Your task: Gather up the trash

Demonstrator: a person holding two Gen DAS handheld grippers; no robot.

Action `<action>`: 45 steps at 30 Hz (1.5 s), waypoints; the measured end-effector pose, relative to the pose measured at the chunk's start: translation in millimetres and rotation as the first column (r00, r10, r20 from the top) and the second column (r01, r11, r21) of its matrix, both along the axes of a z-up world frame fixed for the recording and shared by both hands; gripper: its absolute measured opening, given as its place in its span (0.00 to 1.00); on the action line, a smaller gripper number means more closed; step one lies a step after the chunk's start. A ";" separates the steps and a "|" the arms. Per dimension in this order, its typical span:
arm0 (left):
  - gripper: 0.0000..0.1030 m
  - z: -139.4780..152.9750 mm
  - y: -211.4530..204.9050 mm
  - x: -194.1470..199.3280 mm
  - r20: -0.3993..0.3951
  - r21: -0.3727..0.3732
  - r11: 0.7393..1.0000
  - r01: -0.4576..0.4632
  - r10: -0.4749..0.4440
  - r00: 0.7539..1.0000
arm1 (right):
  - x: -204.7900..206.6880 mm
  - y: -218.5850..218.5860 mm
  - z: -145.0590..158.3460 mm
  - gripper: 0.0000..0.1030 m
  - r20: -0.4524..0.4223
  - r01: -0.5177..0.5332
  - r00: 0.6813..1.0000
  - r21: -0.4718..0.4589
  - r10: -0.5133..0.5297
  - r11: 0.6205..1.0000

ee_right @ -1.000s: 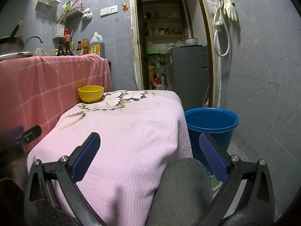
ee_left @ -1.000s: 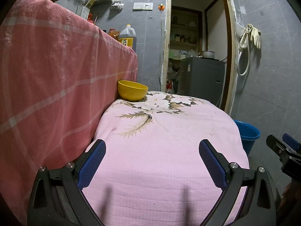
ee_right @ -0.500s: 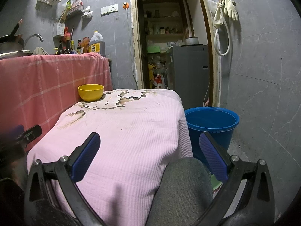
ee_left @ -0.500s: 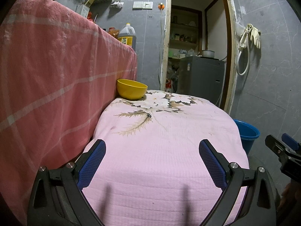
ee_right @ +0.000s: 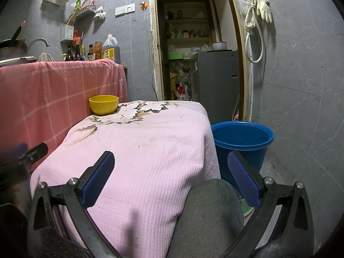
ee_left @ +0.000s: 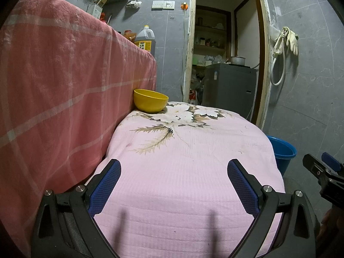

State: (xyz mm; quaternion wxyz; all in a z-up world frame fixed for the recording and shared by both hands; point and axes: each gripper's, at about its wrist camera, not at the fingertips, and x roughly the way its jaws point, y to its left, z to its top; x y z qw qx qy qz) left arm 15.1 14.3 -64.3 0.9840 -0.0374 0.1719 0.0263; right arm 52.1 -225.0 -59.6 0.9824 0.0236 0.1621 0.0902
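My left gripper [ee_left: 173,167] is open and empty, held low over the near part of a table under a pink flowered cloth [ee_left: 193,150]. My right gripper [ee_right: 172,161] is open and empty near the table's front right corner. A yellow bowl [ee_left: 150,103] stands at the table's far left corner, also in the right wrist view [ee_right: 103,104]. A blue bucket [ee_right: 241,144] stands on the floor right of the table, partly seen in the left wrist view [ee_left: 282,152]. No loose trash shows on the cloth [ee_right: 139,150].
A counter draped in a red checked cloth [ee_left: 64,96] rises along the table's left side, with bottles [ee_right: 110,50] on top. A doorway with a grey cabinet [ee_right: 215,86] lies behind. A grey-clad knee [ee_right: 210,219] is below the right gripper.
Both views have shifted slightly; the left gripper has dropped a little and the bowl sits marginally higher in view. Both grippers stay open.
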 end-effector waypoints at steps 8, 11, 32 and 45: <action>0.94 0.1 0.1 0.1 -0.001 0.001 1.000 0.000 0.000 1.000 | -0.3 -0.5 -0.9 1.00 0.000 -0.001 1.000 0.000 0.001 1.000; 0.94 0.3 0.0 -0.1 0.001 0.000 1.000 0.000 0.000 1.000 | -0.2 -0.6 -0.8 1.00 -0.002 0.000 1.000 0.000 0.000 1.000; 0.94 -0.1 -0.3 -0.5 -0.001 0.000 1.000 -0.001 0.001 1.000 | 0.0 -1.0 0.0 1.00 -0.002 -0.001 1.000 0.000 0.001 1.000; 0.94 -2.1 -0.2 -1.5 -0.003 0.000 1.000 -0.001 0.001 1.000 | -0.2 -0.9 0.6 1.00 -0.002 -0.001 1.000 0.000 0.001 1.000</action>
